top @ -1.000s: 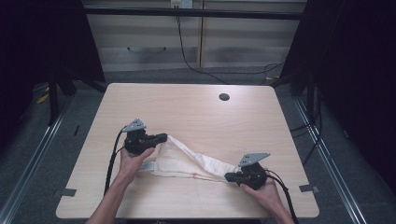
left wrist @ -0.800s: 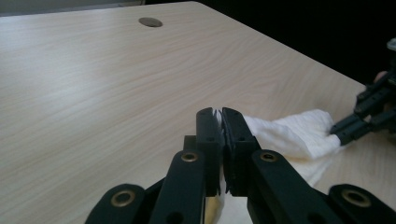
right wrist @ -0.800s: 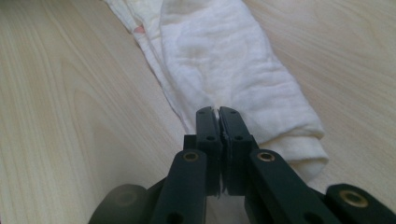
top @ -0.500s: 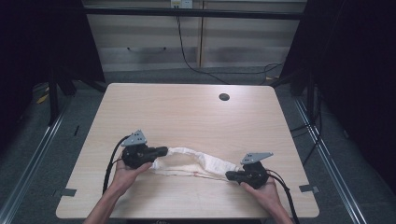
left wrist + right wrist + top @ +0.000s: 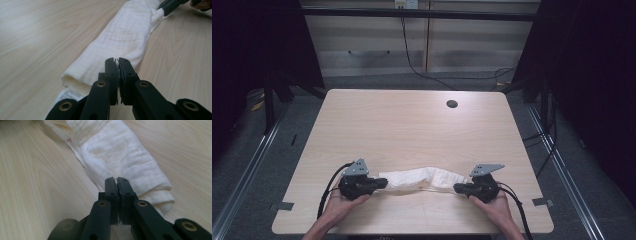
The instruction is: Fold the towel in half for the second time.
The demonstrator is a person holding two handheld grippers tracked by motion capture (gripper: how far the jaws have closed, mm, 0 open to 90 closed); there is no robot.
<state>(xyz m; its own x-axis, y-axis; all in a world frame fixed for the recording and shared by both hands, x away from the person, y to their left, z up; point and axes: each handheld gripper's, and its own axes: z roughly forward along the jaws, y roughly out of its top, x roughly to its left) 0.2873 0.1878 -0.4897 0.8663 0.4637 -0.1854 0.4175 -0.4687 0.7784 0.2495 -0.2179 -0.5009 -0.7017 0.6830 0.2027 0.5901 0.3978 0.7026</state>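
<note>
Item: white cloth (image 5: 422, 178), folded into a long band (a printed label shows at its left end), lying across the near part of the wooden table (image 5: 412, 130). Left gripper (image 5: 382, 183): jaws pinched on the band's left end. Right gripper (image 5: 458, 188): jaws pinched on its right end. Band stretched between them. Round hole (image 5: 452, 104) in tabletop, far right, well apart.

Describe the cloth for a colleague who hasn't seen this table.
On the wooden table, look along the near edge, between the left gripper and right gripper. The cloth is a white, crinkled, rolled strip pinched at both ends, with a printed label at its left end.
</note>
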